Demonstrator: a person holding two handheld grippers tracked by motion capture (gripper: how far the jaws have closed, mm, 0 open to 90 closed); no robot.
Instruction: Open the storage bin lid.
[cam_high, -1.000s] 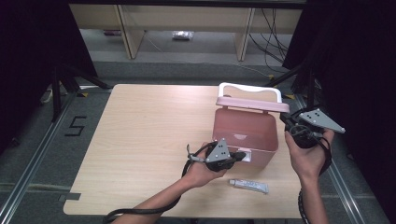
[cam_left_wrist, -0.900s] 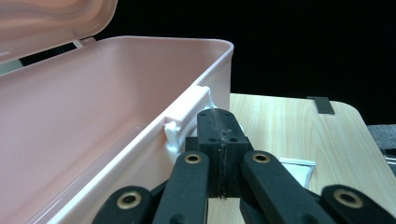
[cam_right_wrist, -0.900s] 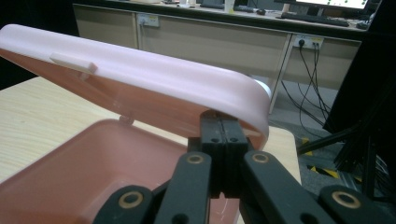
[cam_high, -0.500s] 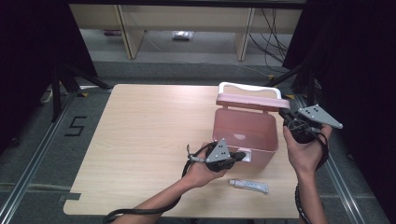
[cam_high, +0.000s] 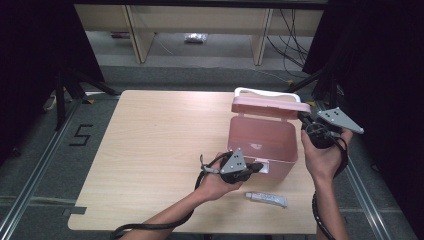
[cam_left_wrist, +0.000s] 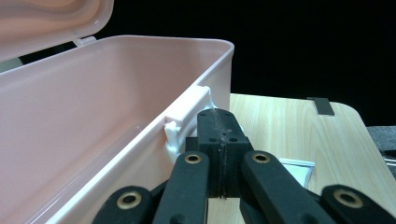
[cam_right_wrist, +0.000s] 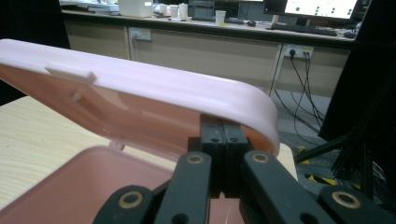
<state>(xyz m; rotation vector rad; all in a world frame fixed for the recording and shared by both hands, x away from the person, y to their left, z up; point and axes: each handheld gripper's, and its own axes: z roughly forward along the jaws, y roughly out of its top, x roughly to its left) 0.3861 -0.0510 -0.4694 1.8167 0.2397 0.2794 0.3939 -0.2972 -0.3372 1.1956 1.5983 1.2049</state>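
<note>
A pink plastic box (cam_high: 260, 142) stands on the table's right half, its lid (cam_high: 270, 106) raised at the back with a white handle (cam_high: 265, 92) on top. My left gripper (cam_high: 256, 167) is shut with nothing in it, and its tips (cam_left_wrist: 219, 128) rest beside the white latch (cam_left_wrist: 187, 114) on the box's front wall (cam_left_wrist: 93, 140). At the lid's right end my right gripper (cam_high: 304, 120) is shut too. Its closed tips (cam_right_wrist: 222, 130) sit right under the lid's rim (cam_right_wrist: 163, 91), above the open inside of the box (cam_right_wrist: 93, 186).
A small white tube (cam_high: 266, 199) lies on the table (cam_high: 160, 140) in front of the box, near the front edge. The tube's end (cam_left_wrist: 296, 170) shows just past my left jaws. Black curtains stand to both sides, with cables and cabinets beyond the far edge.
My right gripper has edged up a little at the lid's right end. The left gripper and the box have stayed where they were.
</note>
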